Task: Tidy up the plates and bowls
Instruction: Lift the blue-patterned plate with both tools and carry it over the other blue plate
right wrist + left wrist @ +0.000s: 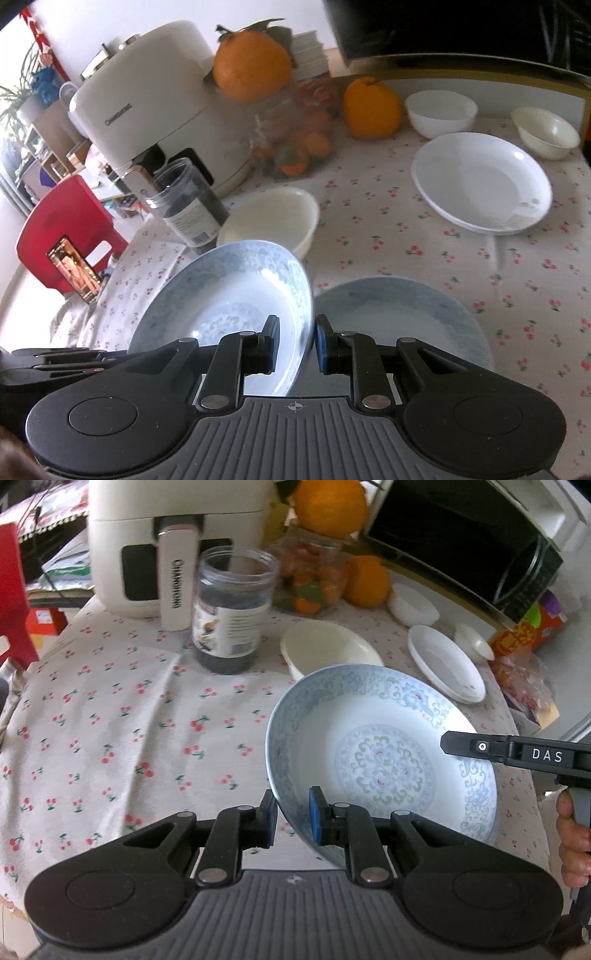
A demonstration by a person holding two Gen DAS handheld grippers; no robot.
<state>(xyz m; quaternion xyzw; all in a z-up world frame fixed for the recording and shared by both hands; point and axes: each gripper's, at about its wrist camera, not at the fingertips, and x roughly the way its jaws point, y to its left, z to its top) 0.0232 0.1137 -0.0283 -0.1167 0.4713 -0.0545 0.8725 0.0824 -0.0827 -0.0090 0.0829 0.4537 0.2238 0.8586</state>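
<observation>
A blue-patterned plate (369,738) hangs tilted above the cherry-print tablecloth, held from both sides. My left gripper (291,812) is shut on its left rim. My right gripper (448,743) reaches in from the right onto the opposite rim. In the right wrist view the same plate (229,295) sits between my right gripper's (295,336) pads, and my left gripper (110,360) shows at the far left. A second blue plate (406,317) lies flat on the cloth just right of it. Farther back stand a cream bowl (273,218), a white plate (480,181), a white bowl (439,110) and a small cream bowl (546,131).
A white air fryer (147,535) and a dark-filled clear jar (232,609) stand at the back left. Oranges (365,579) and a bag of fruit (310,579) sit behind the bowls. A microwave (480,535) fills the back right. A red chair (66,229) stands off the table's left edge.
</observation>
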